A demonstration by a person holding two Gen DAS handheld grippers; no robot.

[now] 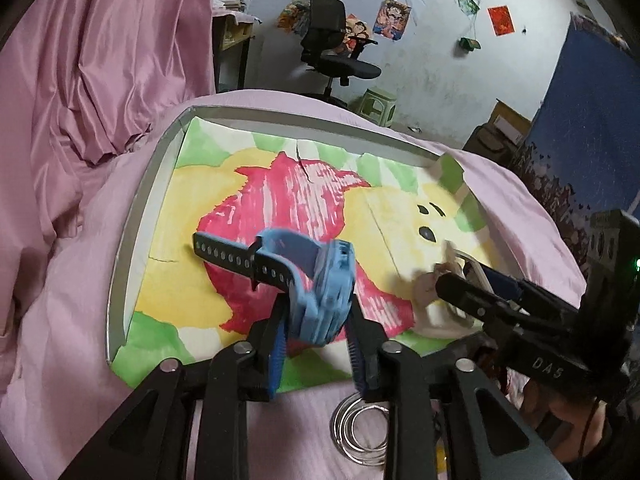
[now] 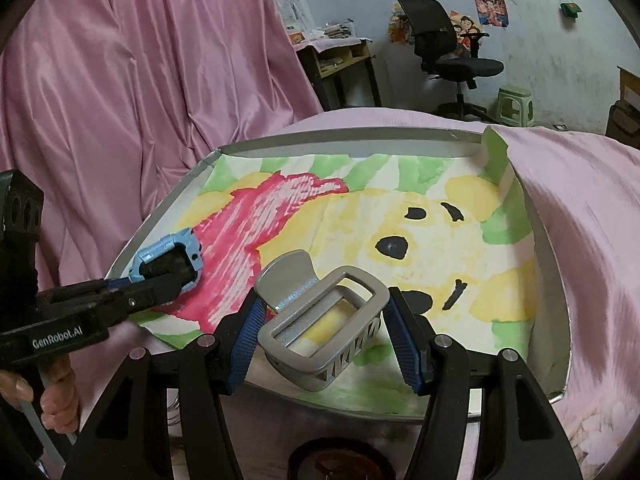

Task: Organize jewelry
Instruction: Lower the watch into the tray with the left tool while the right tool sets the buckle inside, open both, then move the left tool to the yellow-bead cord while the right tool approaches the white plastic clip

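Observation:
My left gripper (image 1: pixel 318 320) is shut on a blue watch (image 1: pixel 320 280) with a black perforated strap (image 1: pixel 240 260), held just above a shallow grey tray (image 1: pixel 120 264) lined with a painted sheet. The watch also shows in the right wrist view (image 2: pixel 172 260), with the left gripper (image 2: pixel 168 280) at the tray's near left. My right gripper (image 2: pixel 324 336) is shut on a grey watch case with a strap stub (image 2: pixel 324 320), over the tray's near edge (image 2: pixel 560 312). The right gripper also shows in the left wrist view (image 1: pixel 452 284), holding that pale piece (image 1: pixel 436 308).
The tray lies on a pink bedspread (image 1: pixel 60 320). Silver bangles (image 1: pixel 360 428) lie on the bedspread under my left gripper. A dark round object (image 2: pixel 340 464) sits below my right gripper. Pink curtain (image 2: pixel 120 80) hangs left; an office chair (image 2: pixel 448 48) and a green stool (image 2: pixel 516 104) stand behind.

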